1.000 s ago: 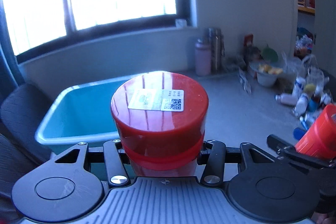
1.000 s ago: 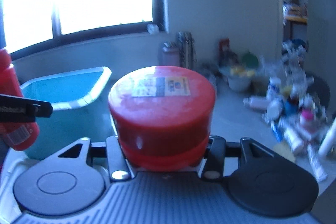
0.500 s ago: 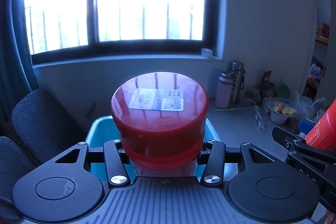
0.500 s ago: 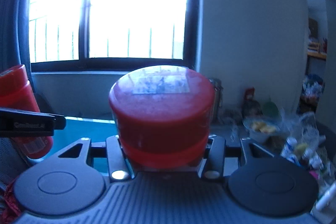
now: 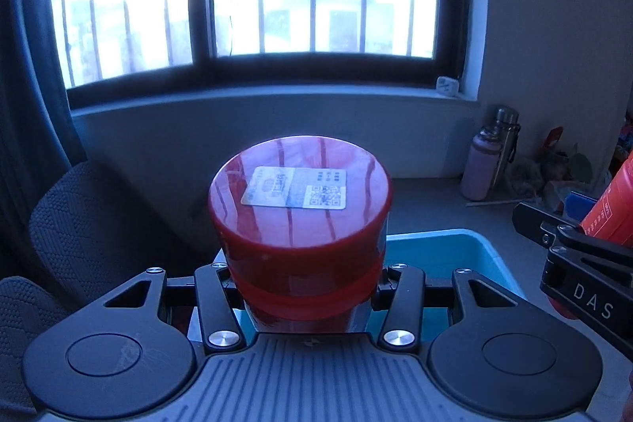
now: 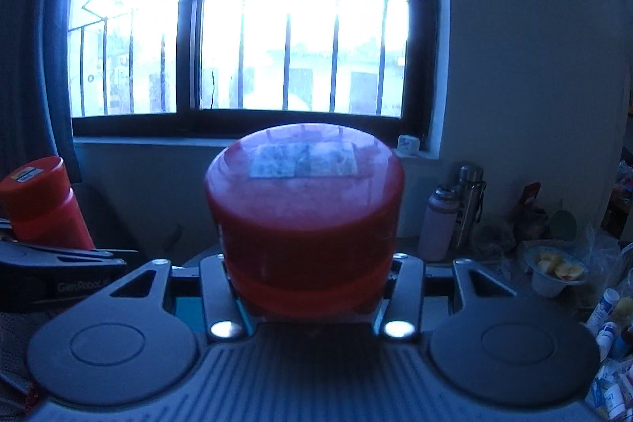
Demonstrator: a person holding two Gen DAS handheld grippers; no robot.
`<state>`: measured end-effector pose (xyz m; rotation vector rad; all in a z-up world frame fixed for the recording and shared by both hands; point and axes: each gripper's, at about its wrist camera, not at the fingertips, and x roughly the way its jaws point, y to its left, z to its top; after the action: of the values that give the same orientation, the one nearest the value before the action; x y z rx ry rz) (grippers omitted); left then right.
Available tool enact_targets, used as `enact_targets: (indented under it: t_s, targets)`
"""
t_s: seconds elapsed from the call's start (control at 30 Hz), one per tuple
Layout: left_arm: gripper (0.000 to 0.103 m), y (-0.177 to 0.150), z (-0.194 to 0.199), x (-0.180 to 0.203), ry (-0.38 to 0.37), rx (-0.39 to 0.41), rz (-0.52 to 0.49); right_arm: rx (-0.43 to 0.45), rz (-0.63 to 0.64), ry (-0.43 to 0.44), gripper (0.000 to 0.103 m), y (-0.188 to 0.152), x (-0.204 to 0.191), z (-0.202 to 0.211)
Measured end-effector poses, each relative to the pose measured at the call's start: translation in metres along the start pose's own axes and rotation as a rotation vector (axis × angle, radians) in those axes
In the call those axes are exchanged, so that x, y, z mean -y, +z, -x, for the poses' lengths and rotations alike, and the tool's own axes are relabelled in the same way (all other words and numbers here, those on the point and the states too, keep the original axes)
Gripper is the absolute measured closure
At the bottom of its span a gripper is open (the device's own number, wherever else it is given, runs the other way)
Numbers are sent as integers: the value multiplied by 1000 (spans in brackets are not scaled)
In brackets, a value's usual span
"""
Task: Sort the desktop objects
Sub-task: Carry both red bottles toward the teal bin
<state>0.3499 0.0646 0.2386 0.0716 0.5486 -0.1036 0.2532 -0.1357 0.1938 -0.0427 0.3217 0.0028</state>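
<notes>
My left gripper (image 5: pixel 302 287) is shut on a red-capped bottle (image 5: pixel 300 224) with a QR sticker on its lid, held upright. Just beyond and below it lies a teal plastic bin (image 5: pixel 455 248). In the right wrist view my right gripper (image 6: pixel 306 287) is shut on a second red-capped bottle (image 6: pixel 304 220), also upright; a strip of the teal bin (image 6: pixel 186 305) shows under its fingers. Each gripper appears in the other's view: the right one's bottle (image 5: pixel 611 212) at the right edge, the left one's bottle (image 6: pixel 39 204) at the far left. The fingertips are hidden behind the bottles.
A dark fabric chair (image 5: pixel 91 224) stands left of the bin, under a barred window. A pink bottle (image 5: pixel 480 165) and a steel flask (image 5: pixel 506 133) stand by the wall. A bowl of food (image 6: pixel 554 271) and several small bottles (image 6: pixel 609 323) crowd the table's right side.
Both grippers have risen and swung left with their bottles. The view has turned from the cluttered table to the window, and the bin has slid from the left to beneath the bottles.
</notes>
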Motion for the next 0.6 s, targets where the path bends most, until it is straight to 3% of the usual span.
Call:
enact_targets:
  t_s: [0.27, 0.6]
  targets:
    - [53, -7, -67, -13, -19, -94, -40, -89, -11, -13, 54, -12, -24, -52]
    - [53, -19, -123, -18, -8, -230, -49, -247, 1, 17, 54, -39, -37, -105]
